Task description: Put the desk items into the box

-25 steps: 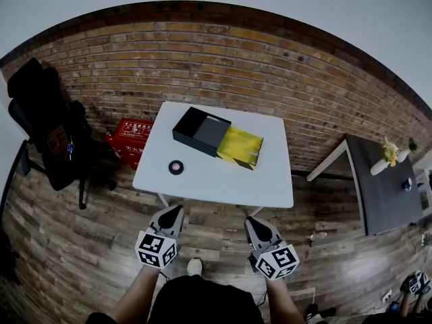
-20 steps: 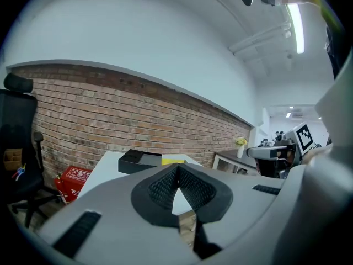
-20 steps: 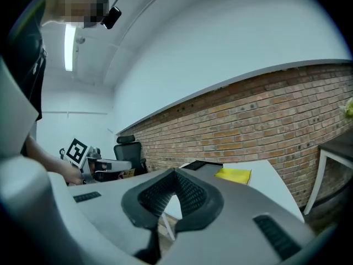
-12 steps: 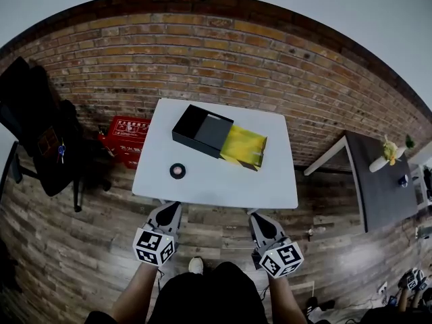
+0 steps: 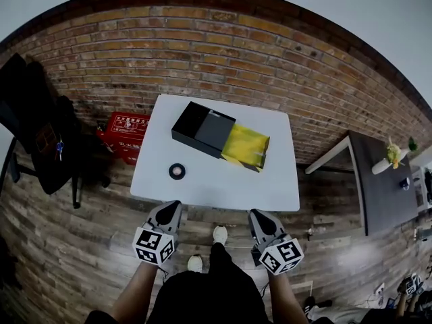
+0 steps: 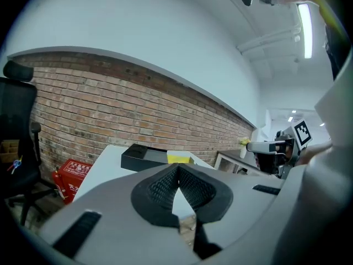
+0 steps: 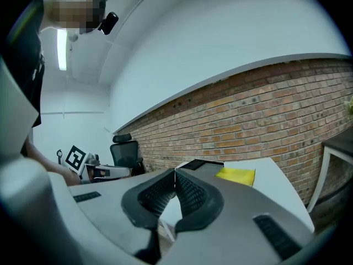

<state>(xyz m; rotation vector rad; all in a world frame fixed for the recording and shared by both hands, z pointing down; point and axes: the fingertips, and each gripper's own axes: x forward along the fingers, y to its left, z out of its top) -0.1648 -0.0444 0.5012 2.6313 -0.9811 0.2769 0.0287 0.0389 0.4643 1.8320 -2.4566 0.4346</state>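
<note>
The white desk point(image 5: 223, 181) stands against a brick wall point(image 5: 223, 52) on a floor of wooden boards point(image 5: 81, 248). The box point(image 5: 202, 128) lies on it toward the far edge, about midway between the left and right edges, turned askew to them; it is black, its left end shows a dark open compartment, a grey panel covers its middle, and a yellow piece point(image 5: 247, 145) sits at its right end; whether that piece belongs to the box or only lies against it cannot be told. A small round black item point(image 5: 177, 171) with a pale centre lies flat near the left edge, closer to the near edge than the box is, and well apart from it.

The left gripper point(image 5: 170, 211) is held before the desk's near edge, toward the left near corner, pointing at the desk; its jaws are clenched tip to tip with nothing between them. The right gripper point(image 5: 258, 216) is held before the same edge, toward the right near corner; its jaws too are pressed together and grasp nothing. Neither gripper touches the desk or anything on it.

On the floor left of the desk stands a red box point(image 5: 126, 132), and beyond it a black office chair point(image 5: 37, 137); to the right, apart from the desk, is a dark table point(image 5: 385, 194). The person's shoes point(image 5: 220, 233) show on the boards between the two grippers.
</note>
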